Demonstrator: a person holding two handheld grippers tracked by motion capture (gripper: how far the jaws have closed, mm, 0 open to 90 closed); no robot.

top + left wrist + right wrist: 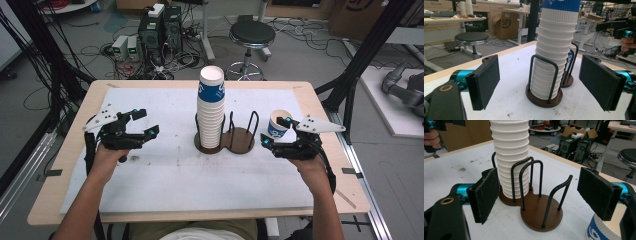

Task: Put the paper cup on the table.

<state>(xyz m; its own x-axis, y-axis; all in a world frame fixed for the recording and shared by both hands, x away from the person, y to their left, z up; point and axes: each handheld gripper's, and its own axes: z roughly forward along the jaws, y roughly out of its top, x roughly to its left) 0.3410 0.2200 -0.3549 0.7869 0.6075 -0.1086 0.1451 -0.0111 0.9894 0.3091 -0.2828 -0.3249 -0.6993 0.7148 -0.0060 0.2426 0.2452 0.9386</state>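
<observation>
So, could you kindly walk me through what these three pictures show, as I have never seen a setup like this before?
There is no robot here: a person sits at a table covered by a white mat and holds a hand-held grasping tool in each hand. The high view looks down from above the person. The left tool and the right tool each carry a small camera, and the other two pictures look along each tool's own two black padded jaws.

In the middle stands a dark wooden holder with two round bays fenced by black wire loops. The left bay holds a tall stack of white paper cups; the right bay is empty. One single cup stands beside the right tool.

Both tools are open and hold nothing.
</observation>
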